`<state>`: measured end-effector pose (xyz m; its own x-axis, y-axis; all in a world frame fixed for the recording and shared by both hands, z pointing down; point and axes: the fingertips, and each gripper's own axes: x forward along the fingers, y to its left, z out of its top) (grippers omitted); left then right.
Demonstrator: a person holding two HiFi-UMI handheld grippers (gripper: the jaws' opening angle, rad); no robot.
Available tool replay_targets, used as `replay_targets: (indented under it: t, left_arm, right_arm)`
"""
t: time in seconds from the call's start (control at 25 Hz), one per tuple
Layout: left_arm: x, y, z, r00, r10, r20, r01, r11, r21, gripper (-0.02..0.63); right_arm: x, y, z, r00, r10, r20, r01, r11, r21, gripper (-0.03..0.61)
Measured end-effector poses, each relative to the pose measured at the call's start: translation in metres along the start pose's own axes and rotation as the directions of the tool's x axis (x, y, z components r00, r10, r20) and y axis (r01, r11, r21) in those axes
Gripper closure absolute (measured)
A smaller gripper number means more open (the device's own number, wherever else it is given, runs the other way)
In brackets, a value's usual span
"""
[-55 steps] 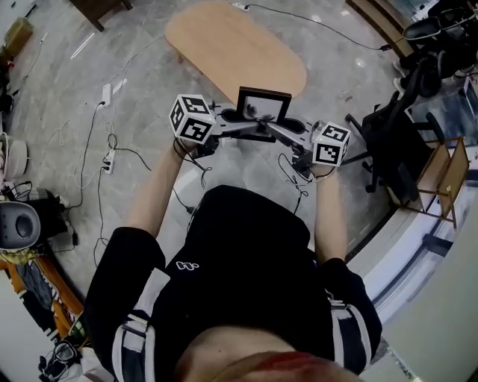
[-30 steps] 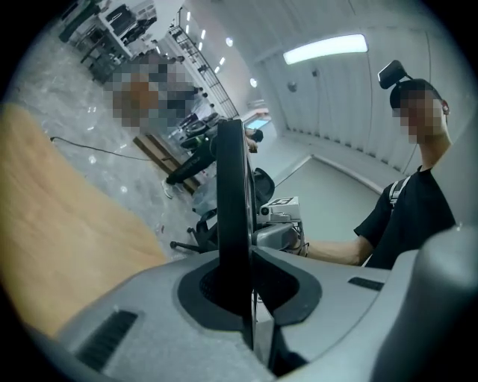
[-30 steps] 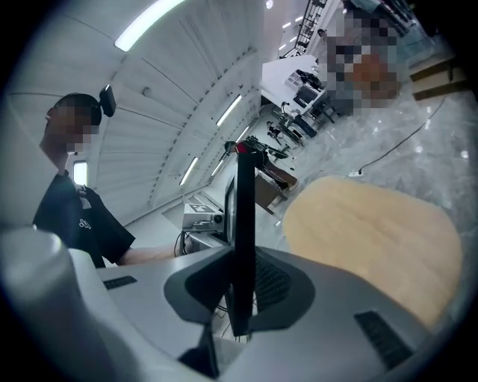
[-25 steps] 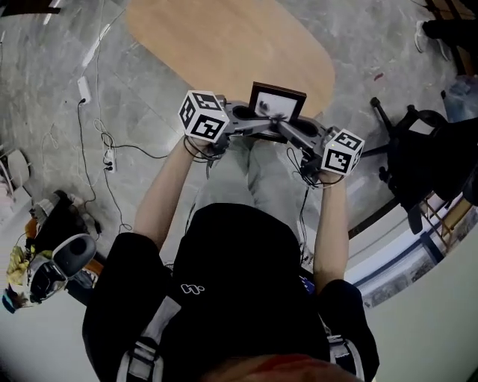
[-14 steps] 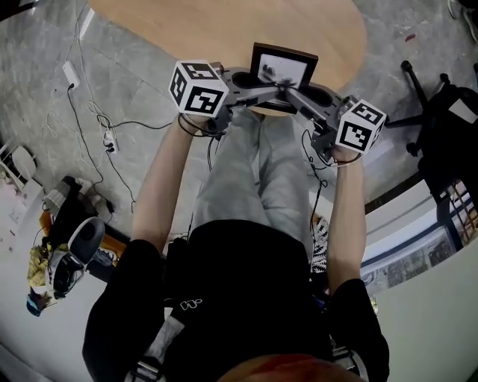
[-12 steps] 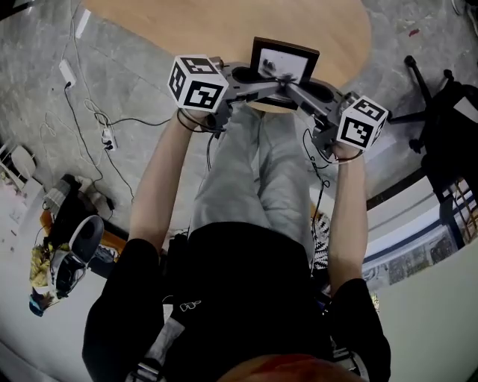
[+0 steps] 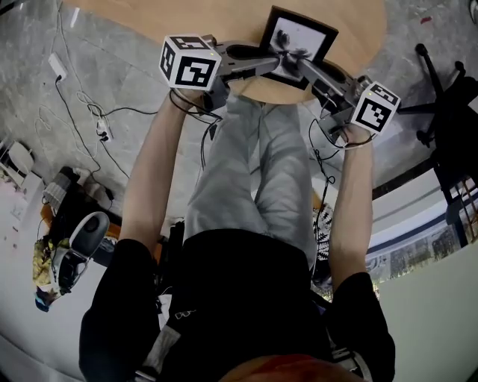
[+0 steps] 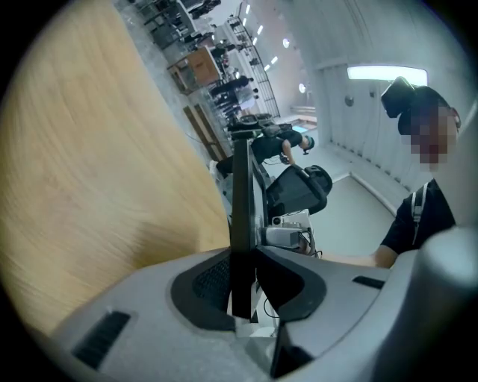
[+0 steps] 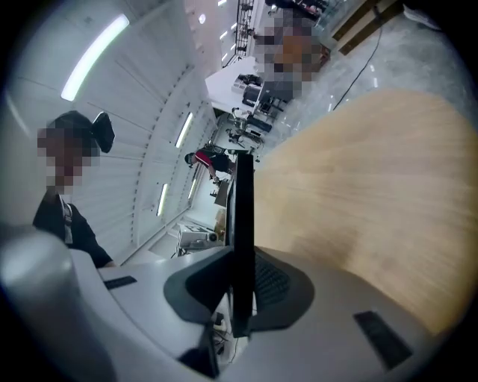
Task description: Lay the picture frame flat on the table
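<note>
A black picture frame (image 7: 299, 41) with a pale print hangs above the near edge of the oval wooden table (image 7: 216, 22), tilted a little to the right. My left gripper (image 7: 270, 66) grips its lower left edge and my right gripper (image 7: 297, 61) grips its lower right. In the left gripper view the frame (image 8: 240, 201) shows edge-on, pinched between the jaws of the left gripper (image 8: 243, 298), with the table (image 8: 89, 164) to the left. The right gripper view shows the same: the frame (image 9: 241, 216) edge-on in the right gripper (image 9: 240, 298), with the tabletop (image 9: 373, 201) at the right.
An office chair (image 7: 448, 112) stands on the floor to the right of the table. Cables and a power strip (image 7: 101, 133) lie on the floor at the left, with bags and gear (image 7: 71, 250) nearer. My legs are just below the table's near edge.
Both grippers have carried the frame forward, from short of the table to over its near edge. The frame has turned slightly clockwise. Both grips have held.
</note>
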<state>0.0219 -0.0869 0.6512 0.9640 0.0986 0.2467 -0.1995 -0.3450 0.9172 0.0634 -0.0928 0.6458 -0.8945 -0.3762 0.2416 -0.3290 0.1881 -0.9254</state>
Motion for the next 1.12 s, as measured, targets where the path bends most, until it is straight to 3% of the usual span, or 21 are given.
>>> replay_targets:
  t: [0.2, 0.32, 0.44, 0.48, 0.52, 0.6, 0.64, 0.76, 0.92, 1.12]
  left_arm:
    - [-0.019, 0.032, 0.000, 0.988, 0.150, 0.027, -0.148, 0.988, -0.042, 0.531]
    - [-0.027, 0.036, 0.002, 0.976, 0.188, 0.111, -0.178, 0.980, -0.094, 0.529]
    - [-0.031, 0.038, -0.006, 0.964, 0.236, 0.120, -0.224, 0.969, -0.105, 0.532]
    - [-0.034, 0.042, -0.009, 0.955, 0.273, 0.120, -0.262, 0.960, -0.100, 0.541]
    - [-0.040, 0.048, -0.011, 0.937, 0.324, 0.129, -0.313, 0.944, -0.101, 0.594]
    - [-0.054, 0.063, -0.008, 0.890, 0.418, 0.184, -0.398, 0.907, -0.137, 0.604]
    - [-0.060, 0.065, -0.005, 0.876, 0.429, 0.221, -0.400, 0.901, -0.165, 0.604]
    - [-0.072, 0.059, 0.000, 0.865, 0.396, 0.308, -0.341, 0.914, -0.219, 0.604]
    - [-0.068, 0.052, -0.008, 0.860, 0.403, 0.313, -0.347, 0.912, -0.220, 0.604]
    - [-0.066, 0.035, -0.008, 0.843, 0.387, 0.373, -0.299, 0.915, -0.272, 0.604]
  right_arm:
    - [0.015, -0.020, 0.008, 1.000, -0.023, 0.012, 0.023, 1.000, 0.010, 0.517]
    - [0.012, -0.028, 0.014, 0.996, -0.031, 0.080, 0.027, 0.998, 0.058, 0.518]
    - [0.013, -0.033, 0.010, 0.997, -0.041, 0.063, 0.037, 0.997, 0.066, 0.517]
    - [0.013, -0.037, 0.009, 0.997, -0.053, 0.056, 0.050, 0.997, 0.065, 0.517]
    - [0.012, -0.043, 0.010, 0.996, -0.073, 0.056, 0.069, 0.995, 0.068, 0.517]
    - [0.007, -0.059, 0.014, 0.991, -0.118, 0.070, 0.111, 0.989, 0.098, 0.518]
    - [0.004, -0.067, 0.015, 0.988, -0.139, 0.074, 0.129, 0.984, 0.119, 0.518]
    - [0.005, -0.085, 0.009, 0.980, -0.197, 0.034, 0.190, 0.971, 0.149, 0.518]
    - [0.006, -0.096, 0.004, 0.964, -0.264, -0.020, 0.264, 0.955, 0.138, 0.518]
    - [0.007, -0.098, 0.011, 0.890, -0.453, -0.044, 0.454, 0.891, 0.002, 0.495]
